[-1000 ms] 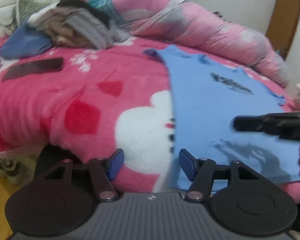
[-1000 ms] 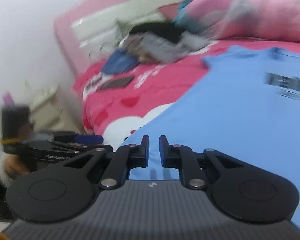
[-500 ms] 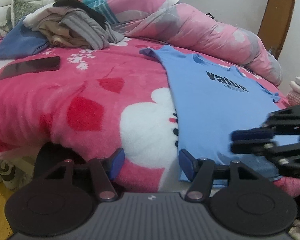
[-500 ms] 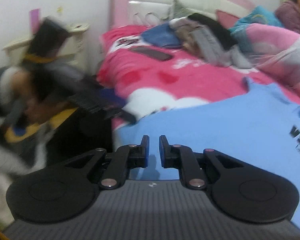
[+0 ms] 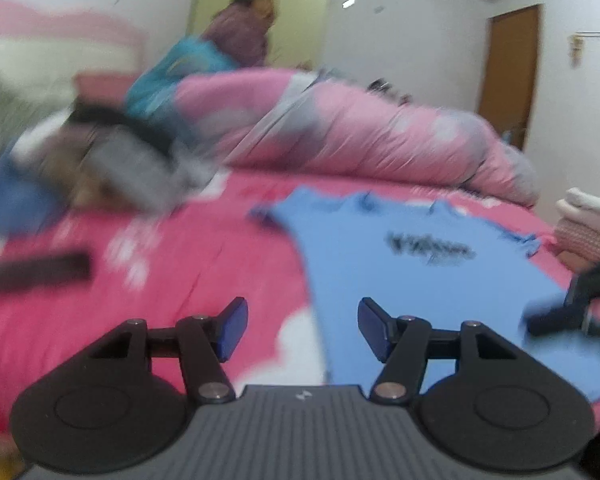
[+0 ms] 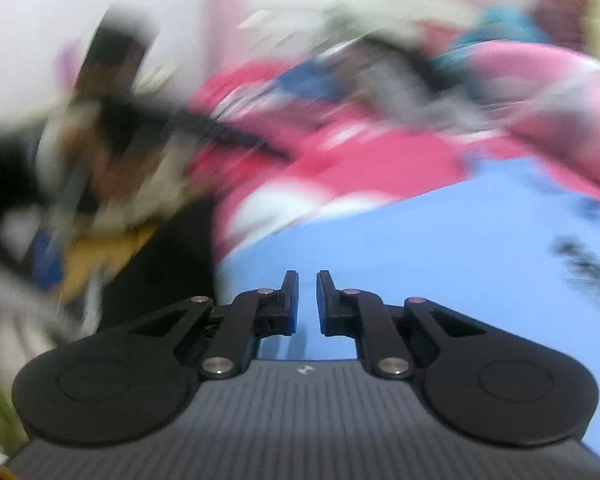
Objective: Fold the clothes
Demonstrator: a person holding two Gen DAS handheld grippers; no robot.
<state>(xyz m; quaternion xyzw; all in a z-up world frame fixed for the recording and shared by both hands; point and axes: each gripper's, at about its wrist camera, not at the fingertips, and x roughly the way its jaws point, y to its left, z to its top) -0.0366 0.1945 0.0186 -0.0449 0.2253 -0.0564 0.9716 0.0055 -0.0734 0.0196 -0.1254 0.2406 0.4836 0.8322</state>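
Both tools hover over the blue T-shirt [image 5: 412, 280] spread flat ahead.

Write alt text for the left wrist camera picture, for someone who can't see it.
A light blue T-shirt with dark lettering lies flat on a bright pink patterned blanket, just beyond the open, empty left gripper. A pile of unfolded clothes and a rolled pink duvet lie behind; the picture is motion-blurred.

Print on the blue T-shirt [image 5: 420, 280] is blurred, unreadable.
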